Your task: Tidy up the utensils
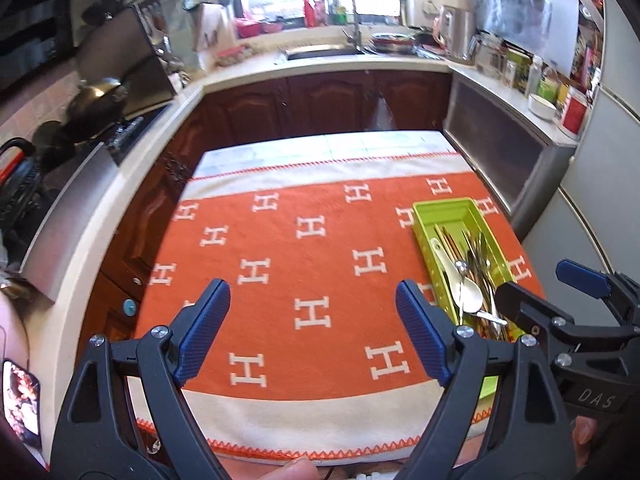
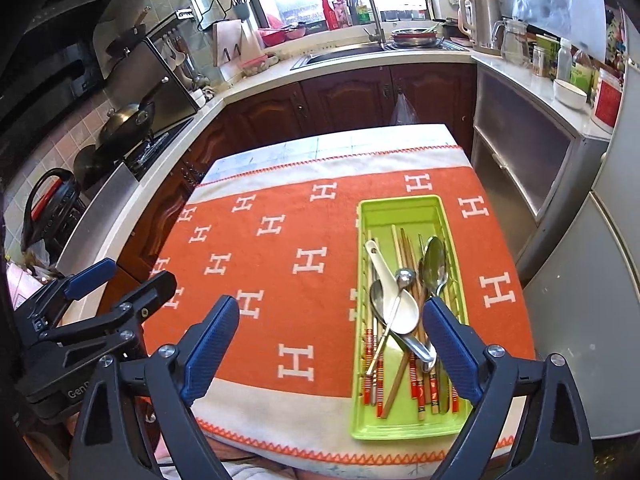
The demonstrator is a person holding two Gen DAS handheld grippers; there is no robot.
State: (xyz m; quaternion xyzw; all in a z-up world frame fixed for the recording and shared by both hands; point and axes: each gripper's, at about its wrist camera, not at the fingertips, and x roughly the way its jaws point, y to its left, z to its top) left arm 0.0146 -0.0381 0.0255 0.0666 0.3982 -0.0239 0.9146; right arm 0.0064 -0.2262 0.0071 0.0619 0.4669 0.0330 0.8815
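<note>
Left gripper (image 1: 312,334): jaws spread wide, nothing between, hovering over bare orange cloth (image 1: 280,264). Green utensil tray (image 2: 400,208) off to its right, at the table's right side, long axis running near to far. Inside: chopsticks (image 2: 414,384), white ceramic spoon (image 2: 394,300), metal spoons (image 2: 434,258), all lengthwise. Right gripper (image 2: 332,346): also gaping, empty, clearly the nearer, right pad over the tray's near half.

In the left wrist view, the black arm of the right hand-held gripper (image 1: 536,288) hides the near end of the lime-green plastic utensil tray (image 1: 448,208) at four o'clock. In the right wrist view, that gripper's blue right finger (image 2: 452,344) covers some spoon and chopstick handles. The orange blanket-covered desk (image 2: 280,320) is cut off at six o'clock.
</note>
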